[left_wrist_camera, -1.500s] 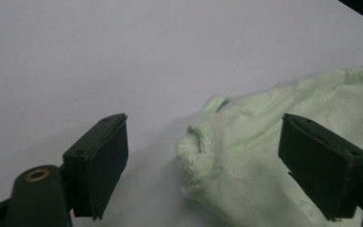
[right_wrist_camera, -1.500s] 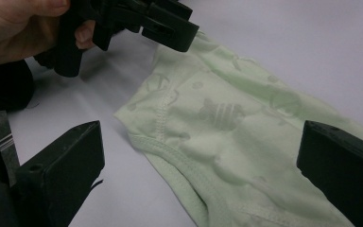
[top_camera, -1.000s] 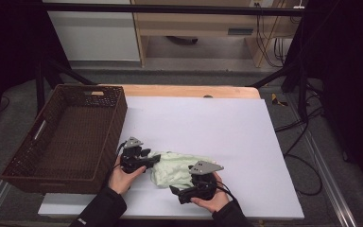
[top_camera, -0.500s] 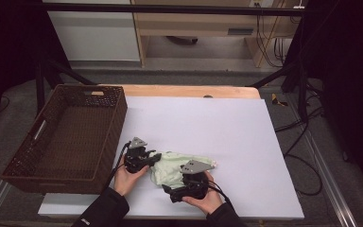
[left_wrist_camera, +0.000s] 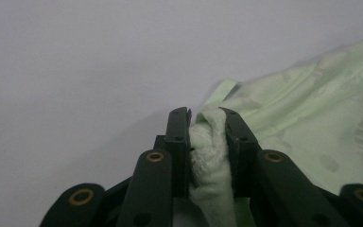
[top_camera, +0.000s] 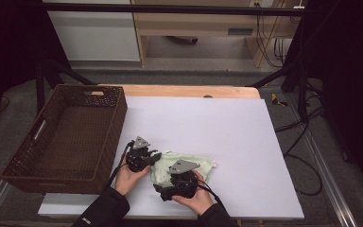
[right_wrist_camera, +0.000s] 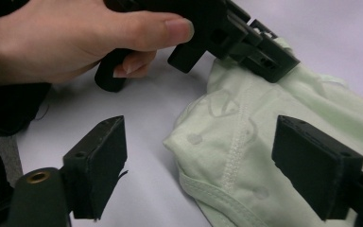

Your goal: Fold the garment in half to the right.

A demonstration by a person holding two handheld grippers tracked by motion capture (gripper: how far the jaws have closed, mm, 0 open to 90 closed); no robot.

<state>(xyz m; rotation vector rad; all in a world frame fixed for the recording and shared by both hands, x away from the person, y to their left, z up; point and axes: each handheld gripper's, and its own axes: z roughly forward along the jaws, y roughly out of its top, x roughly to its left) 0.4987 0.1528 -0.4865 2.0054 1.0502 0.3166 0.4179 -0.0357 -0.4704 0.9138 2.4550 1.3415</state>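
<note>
A: Describe the cloth.
B: Pale green, crumpled, stitched hem, just right of the basket.
A: Tongs?
B: Left tongs, closing, pinch its edge; right tongs, narrowing, straddle its hem, spread.

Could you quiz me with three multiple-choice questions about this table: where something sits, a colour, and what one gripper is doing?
1. Where is the wicker basket?
A. At the table's left side
B. At the table's right side
C. On top of the cloth

2. What colour is the cloth?
A. Red
B. Pale green
C. Dark blue

3. What is the left gripper doing?
A. Hanging wide open above the basket
B. Pinching a fold of the cloth
C. Holding a cup

Answers:
1 A, the high view shows it by the left edge.
2 B, it looks light green in every view.
3 B, bunched fabric sits squeezed between its jaws.
</note>
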